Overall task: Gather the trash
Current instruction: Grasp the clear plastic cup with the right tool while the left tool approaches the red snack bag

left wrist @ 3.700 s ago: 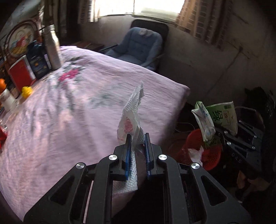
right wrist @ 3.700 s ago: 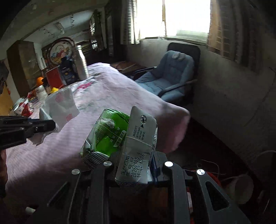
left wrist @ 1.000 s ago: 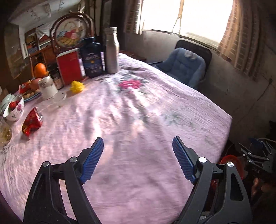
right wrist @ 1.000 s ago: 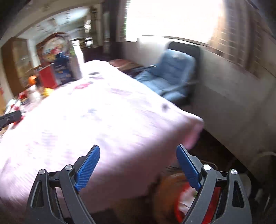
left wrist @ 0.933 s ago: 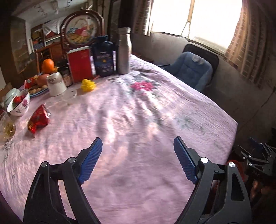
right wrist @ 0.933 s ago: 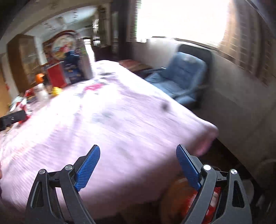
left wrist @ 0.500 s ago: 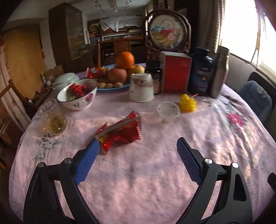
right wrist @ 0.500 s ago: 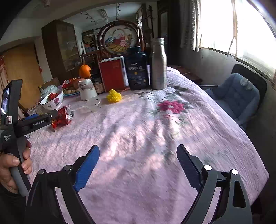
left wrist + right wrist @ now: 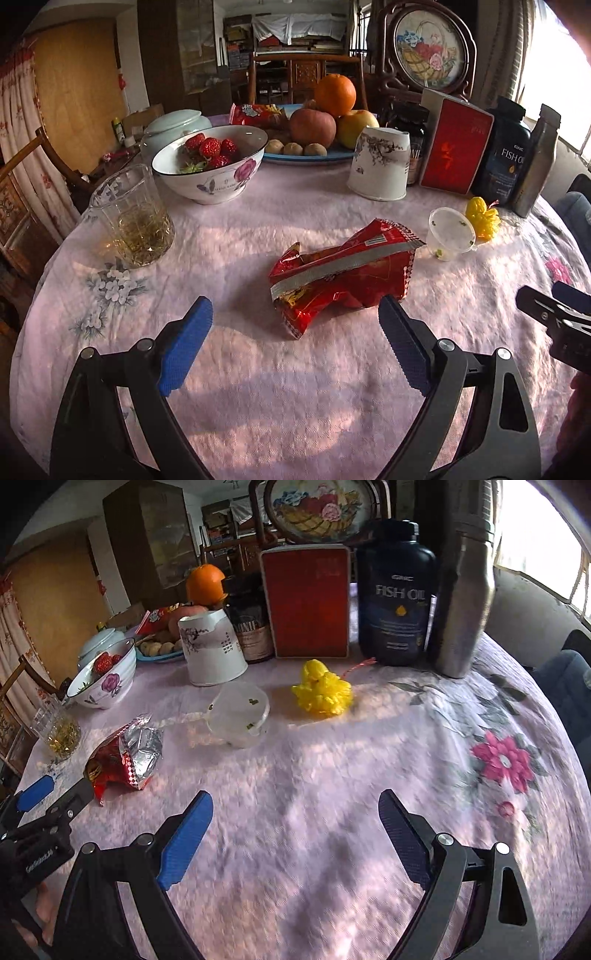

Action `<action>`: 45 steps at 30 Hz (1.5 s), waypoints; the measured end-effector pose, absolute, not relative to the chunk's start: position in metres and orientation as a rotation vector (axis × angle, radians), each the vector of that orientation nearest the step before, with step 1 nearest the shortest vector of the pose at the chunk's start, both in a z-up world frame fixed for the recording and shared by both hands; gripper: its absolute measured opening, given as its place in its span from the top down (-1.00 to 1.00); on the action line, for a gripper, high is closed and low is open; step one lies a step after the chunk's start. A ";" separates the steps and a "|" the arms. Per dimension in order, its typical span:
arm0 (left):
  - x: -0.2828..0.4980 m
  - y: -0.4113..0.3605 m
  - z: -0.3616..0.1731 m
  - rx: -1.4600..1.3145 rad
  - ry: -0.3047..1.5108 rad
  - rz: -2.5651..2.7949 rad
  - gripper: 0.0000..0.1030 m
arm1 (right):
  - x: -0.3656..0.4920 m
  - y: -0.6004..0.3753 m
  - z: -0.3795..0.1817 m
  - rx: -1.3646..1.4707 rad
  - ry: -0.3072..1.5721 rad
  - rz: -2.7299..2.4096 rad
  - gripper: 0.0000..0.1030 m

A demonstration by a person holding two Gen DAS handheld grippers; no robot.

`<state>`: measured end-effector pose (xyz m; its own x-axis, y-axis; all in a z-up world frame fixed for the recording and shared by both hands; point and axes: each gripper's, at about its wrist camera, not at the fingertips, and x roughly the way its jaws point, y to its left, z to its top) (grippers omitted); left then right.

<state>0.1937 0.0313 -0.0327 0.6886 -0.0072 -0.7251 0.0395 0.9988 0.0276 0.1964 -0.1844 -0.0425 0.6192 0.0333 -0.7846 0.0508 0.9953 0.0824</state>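
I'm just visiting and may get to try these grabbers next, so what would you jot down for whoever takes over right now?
Left gripper: open, empty, lined up on the crumpled red snack wrapper.
Right gripper: open, empty, over bare pink tablecloth.
Trash on the table: the wrapper, the small clear plastic cup, possibly the yellow crumpled wrapper.
Done: nothing held right now.
Left: grab the wrapper, then the cup; no bin in view.

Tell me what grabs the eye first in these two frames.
The crumpled red snack wrapper lies on the pink tablecloth just ahead of the open left gripper. Behind it to the right sit a tipped clear plastic cup and a yellow crumpled wad, ahead of the open right gripper. At the back, a bowl of strawberries and a tall fish oil bottle stand out.
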 end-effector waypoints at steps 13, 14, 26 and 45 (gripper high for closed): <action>0.206 0.050 -0.048 -0.068 0.888 0.006 -0.71 | 0.266 -0.136 -0.069 -0.085 0.945 0.008 -0.74; 0.207 0.050 -0.050 -0.068 0.893 0.009 -0.71 | 0.271 -0.135 -0.070 -0.088 0.942 0.006 -0.73; 0.211 0.053 -0.055 -0.111 0.915 -0.005 -0.71 | 0.261 -0.130 -0.054 -0.103 0.884 0.002 -0.09; 0.201 0.031 -0.056 0.029 0.853 0.011 -0.71 | 0.160 -0.172 -0.047 0.030 0.828 0.039 -0.09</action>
<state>0.2012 0.0313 -0.0556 0.6579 0.0211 -0.7528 0.0021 0.9996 0.0299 0.1603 -0.1718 -0.0475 0.6760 0.0466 -0.7354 -0.0234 0.9989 0.0418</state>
